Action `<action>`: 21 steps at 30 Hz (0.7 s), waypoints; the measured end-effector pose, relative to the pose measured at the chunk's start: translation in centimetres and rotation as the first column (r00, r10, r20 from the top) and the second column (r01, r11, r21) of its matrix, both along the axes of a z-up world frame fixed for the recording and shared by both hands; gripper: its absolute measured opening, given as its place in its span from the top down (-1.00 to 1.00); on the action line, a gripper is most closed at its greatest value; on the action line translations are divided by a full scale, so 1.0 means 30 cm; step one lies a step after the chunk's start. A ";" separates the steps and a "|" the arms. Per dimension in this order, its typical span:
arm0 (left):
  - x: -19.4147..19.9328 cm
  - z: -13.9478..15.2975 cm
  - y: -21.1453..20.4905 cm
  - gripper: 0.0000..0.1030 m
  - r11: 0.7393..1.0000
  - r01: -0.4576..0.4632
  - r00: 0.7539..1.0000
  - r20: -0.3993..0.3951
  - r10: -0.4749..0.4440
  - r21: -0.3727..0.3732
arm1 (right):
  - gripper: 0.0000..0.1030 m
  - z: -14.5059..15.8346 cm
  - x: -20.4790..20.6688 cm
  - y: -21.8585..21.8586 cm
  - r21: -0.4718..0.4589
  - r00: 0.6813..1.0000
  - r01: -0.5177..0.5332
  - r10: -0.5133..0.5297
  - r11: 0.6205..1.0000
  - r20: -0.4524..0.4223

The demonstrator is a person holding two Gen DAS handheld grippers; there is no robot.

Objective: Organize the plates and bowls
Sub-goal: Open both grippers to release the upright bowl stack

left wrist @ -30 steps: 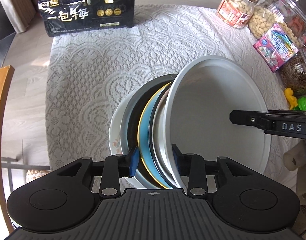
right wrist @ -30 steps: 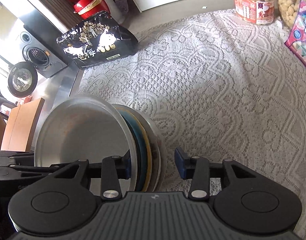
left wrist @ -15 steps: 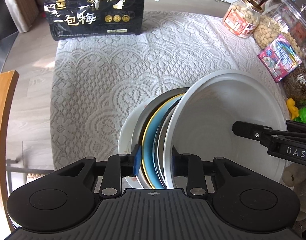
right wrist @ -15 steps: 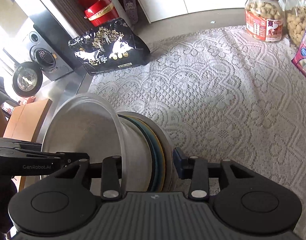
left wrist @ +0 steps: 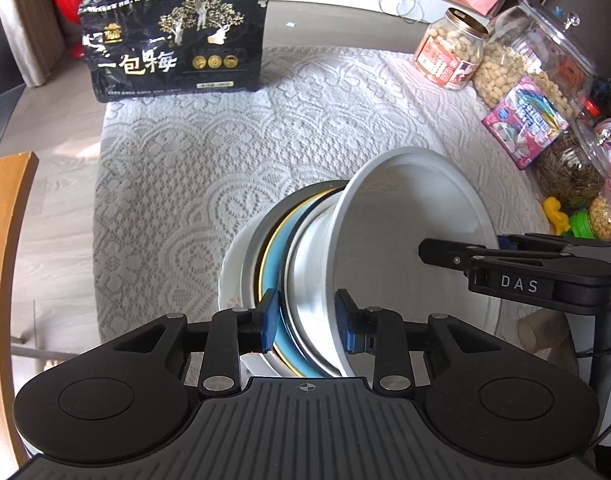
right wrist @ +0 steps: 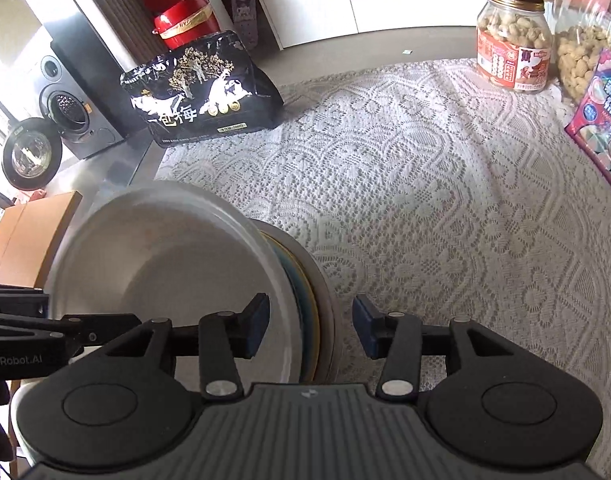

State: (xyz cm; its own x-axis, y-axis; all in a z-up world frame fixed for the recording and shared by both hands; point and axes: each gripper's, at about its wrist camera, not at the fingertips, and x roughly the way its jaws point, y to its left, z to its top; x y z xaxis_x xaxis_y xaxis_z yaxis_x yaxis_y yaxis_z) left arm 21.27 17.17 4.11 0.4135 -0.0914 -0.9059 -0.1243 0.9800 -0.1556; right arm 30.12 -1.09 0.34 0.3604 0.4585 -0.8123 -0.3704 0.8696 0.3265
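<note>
A stack of plates and bowls stands on edge above the lace tablecloth (left wrist: 233, 152). It holds a large white bowl (left wrist: 417, 240), a steel bowl (left wrist: 309, 296), a blue plate with a yellow rim (left wrist: 275, 264) and a white plate (left wrist: 231, 272). My left gripper (left wrist: 307, 320) is shut on the stack's near rim. My right gripper (right wrist: 311, 330) straddles the stack (right wrist: 177, 264) from the other side, its pads apart from the dishes, open. One right finger reaches into the white bowl in the left wrist view.
A black snack bag (left wrist: 173, 44) stands at the table's far edge. Jars of nuts (left wrist: 451, 56) and a pink candy packet (left wrist: 523, 120) line the right side. A wooden chair (left wrist: 5, 240) is on the left.
The stack has been raised and tipped further on edge. The left gripper closed tighter on its rim. Both views pulled back from the table.
</note>
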 end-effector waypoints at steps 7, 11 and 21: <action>-0.049 0.102 0.010 0.36 0.998 -0.052 0.995 0.088 0.049 0.034 | -0.11 0.141 -0.072 -0.016 0.044 0.994 -0.010 0.005 0.999 0.105; -0.128 0.141 0.007 0.36 0.994 -0.102 0.979 0.183 0.094 0.038 | -0.11 0.199 -0.153 -0.038 0.040 0.981 -0.013 0.005 0.999 0.196; -0.505 0.088 -0.149 0.36 0.989 -0.120 0.900 0.411 0.147 -0.089 | -0.26 0.207 -0.496 -0.172 0.106 0.932 -0.009 -0.030 0.994 0.361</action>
State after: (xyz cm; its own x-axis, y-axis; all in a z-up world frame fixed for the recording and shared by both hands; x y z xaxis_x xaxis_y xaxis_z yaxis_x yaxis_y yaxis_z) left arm 6.11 12.68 6.73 0.7629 -0.0578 -0.6440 -0.1646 0.9458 -0.2799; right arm 15.23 -6.27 6.54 0.6259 0.5281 -0.5739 -0.4715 0.8424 0.2610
